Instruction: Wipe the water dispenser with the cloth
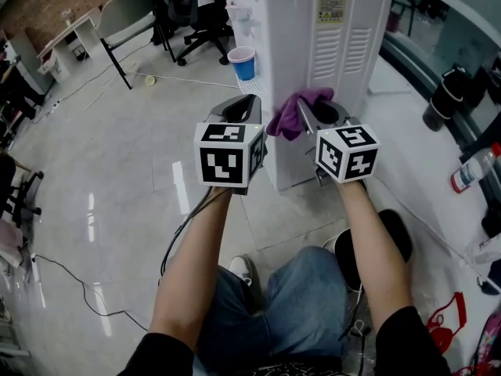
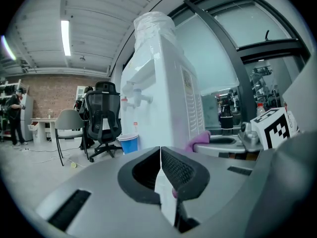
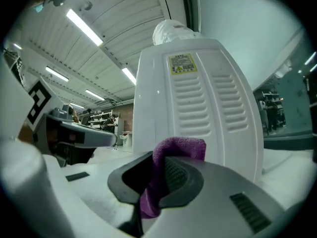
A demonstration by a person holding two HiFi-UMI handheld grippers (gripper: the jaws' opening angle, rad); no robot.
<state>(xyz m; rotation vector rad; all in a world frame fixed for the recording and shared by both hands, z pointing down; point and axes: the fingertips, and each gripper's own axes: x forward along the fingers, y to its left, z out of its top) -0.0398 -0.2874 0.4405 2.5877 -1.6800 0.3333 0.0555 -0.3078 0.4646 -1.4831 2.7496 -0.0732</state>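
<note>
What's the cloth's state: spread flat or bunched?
Bunched: the purple cloth is a crumpled wad pinched in the right gripper, not spread against the water dispenser.

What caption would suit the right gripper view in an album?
Right gripper shut on a purple cloth, facing the vented white water dispenser.

- Glossy pale floor tiles [image 1: 117, 171] carry bright light streaks, and a black cable [image 1: 74, 284] trails across them.
- A black office chair [image 1: 200, 14] and a grey chair [image 1: 125, 10] stand near a white desk [image 1: 74, 34].
- Brick wall [image 2: 49, 95] behind them.
- Strip light [image 2: 65, 33] on a ribbed ceiling.
- Dark-framed glass wall [image 2: 233, 43].
</note>
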